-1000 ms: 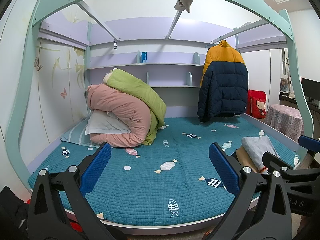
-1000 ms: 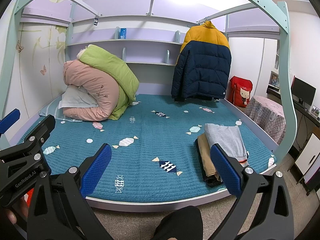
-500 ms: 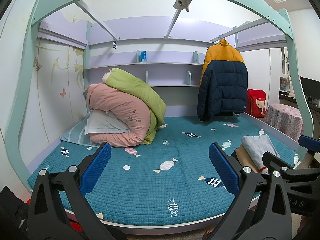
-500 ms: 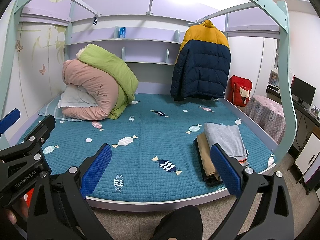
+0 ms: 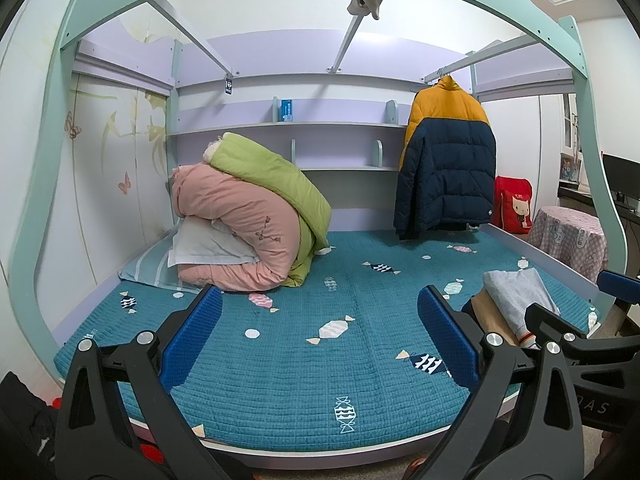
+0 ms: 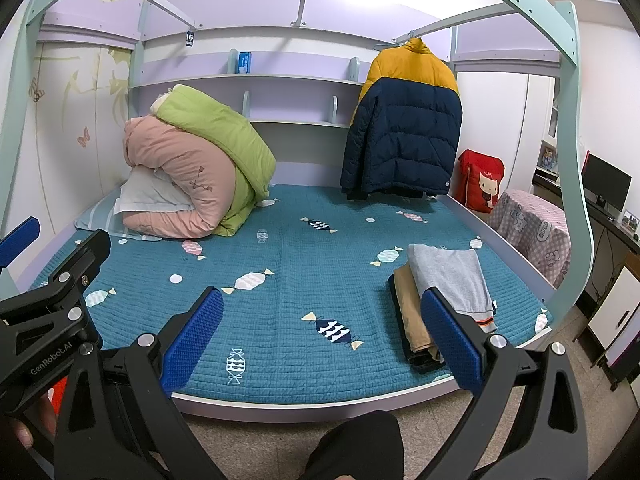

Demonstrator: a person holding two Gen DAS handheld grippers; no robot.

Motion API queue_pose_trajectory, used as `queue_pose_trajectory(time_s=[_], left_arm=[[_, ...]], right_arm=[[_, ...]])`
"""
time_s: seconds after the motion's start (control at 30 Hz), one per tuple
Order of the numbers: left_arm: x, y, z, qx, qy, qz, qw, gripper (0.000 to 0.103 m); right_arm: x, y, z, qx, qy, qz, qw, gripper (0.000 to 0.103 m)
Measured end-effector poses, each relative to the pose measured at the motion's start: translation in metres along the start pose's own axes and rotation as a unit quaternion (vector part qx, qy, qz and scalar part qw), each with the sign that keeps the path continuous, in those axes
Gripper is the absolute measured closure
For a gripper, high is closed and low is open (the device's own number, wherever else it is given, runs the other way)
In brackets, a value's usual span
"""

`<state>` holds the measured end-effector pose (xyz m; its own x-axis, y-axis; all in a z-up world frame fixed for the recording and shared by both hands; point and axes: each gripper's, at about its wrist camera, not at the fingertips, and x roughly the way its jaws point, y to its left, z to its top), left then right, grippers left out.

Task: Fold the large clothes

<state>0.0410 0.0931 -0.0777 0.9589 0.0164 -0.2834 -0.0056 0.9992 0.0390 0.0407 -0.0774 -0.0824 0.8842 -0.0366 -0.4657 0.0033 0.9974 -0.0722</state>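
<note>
A yellow and navy puffer jacket [image 5: 446, 160] hangs from a rail at the far right of the bed; it also shows in the right wrist view [image 6: 404, 120]. A stack of folded clothes [image 6: 440, 292], grey on tan on black, lies at the bed's front right; it shows in the left wrist view too [image 5: 512, 304]. My left gripper [image 5: 320, 336] is open and empty, held in front of the bed's near edge. My right gripper [image 6: 320, 336] is open and empty, also short of the bed. Each gripper shows at the edge of the other's view.
A teal quilted mattress [image 6: 304, 264] fills a mint-framed bunk [image 5: 52, 168]. A rolled pink and green duvet on pillows [image 5: 248, 224] sits at the back left. A red cushion [image 6: 482, 180] and a table under a pink cloth [image 6: 536, 224] stand to the right.
Both views have shifted very slightly; the grippers stay open and nothing on the bed has moved.
</note>
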Motion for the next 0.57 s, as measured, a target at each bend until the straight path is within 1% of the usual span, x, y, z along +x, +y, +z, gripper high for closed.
queue_pose_trajectory(time_s=[0.27,0.43,0.57], left_arm=[[0.015,0.007,-0.008,0.000,0.008,-0.008,0.9999,0.005],[0.035,0.016,-0.010,-0.006,0.019,-0.012,0.9997,0.005],[0.056,0.031,-0.016,-0.017,0.039,-0.008,0.9991,0.005]], right_arm=[[0.010,0.003,-0.002,0.000,0.009,-0.006,1.000,0.007],[0.024,0.009,0.000,-0.006,0.020,-0.010,1.000,0.007],[0.043,0.024,0.003,-0.018,0.036,-0.008,0.999,0.007]])
